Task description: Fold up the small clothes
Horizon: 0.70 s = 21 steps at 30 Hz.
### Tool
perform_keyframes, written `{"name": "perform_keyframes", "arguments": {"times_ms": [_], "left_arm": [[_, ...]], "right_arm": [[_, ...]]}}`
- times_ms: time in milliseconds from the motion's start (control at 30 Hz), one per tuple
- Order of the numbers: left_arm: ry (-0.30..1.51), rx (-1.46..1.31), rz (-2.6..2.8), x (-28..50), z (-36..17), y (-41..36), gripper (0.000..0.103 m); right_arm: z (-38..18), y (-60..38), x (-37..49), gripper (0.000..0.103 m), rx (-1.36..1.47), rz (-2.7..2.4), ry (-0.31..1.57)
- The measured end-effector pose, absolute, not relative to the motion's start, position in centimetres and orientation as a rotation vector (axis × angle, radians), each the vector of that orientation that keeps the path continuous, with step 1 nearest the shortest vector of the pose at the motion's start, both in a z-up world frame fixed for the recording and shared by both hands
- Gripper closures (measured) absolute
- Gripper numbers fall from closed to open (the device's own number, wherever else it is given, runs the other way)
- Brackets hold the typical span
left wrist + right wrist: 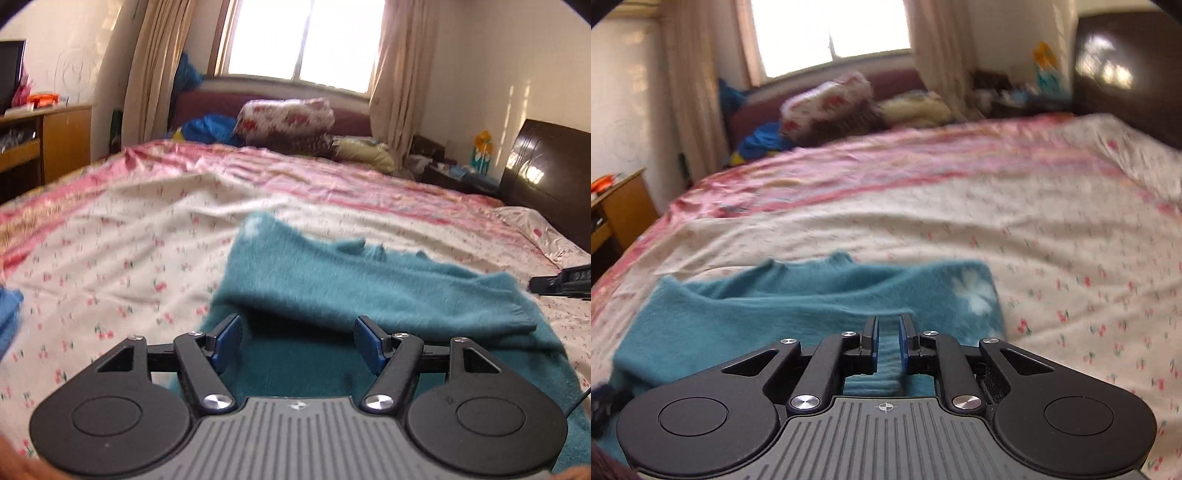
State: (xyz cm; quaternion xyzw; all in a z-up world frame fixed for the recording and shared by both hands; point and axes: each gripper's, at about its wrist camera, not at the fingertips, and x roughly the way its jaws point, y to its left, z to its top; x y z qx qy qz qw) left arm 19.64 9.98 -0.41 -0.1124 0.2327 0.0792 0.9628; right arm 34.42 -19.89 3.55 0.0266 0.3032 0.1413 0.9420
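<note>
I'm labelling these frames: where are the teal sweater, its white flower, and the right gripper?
teal sweater (369, 280): left wrist view, folded upper layer.
white flower (975, 291): right wrist view, its centre.
right gripper (888, 343): right wrist view, gap between fingertips.

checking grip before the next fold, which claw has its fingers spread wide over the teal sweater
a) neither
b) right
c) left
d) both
c: the left claw stands with its blue pads far apart above the teal sweater, while the right claw has its pads drawn close together with only a narrow strip of the sweater showing between them.
</note>
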Motion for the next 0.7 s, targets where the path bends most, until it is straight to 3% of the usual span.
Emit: {"name": "perform_keyframes", "arguments": {"times_ms": [333,700], "left_arm": [[0.595,-0.161,0.206,20.7,-1.9,10.1,0.030],[0.705,-0.180,0.171,14.8,-1.1,11.2,0.030]], "right_arm": [[0.5,-17.5,35.3,0.090,0.030,0.380,0.758],[1.6,-21.7,26.8,0.089,0.027,0.407,0.796]]}}
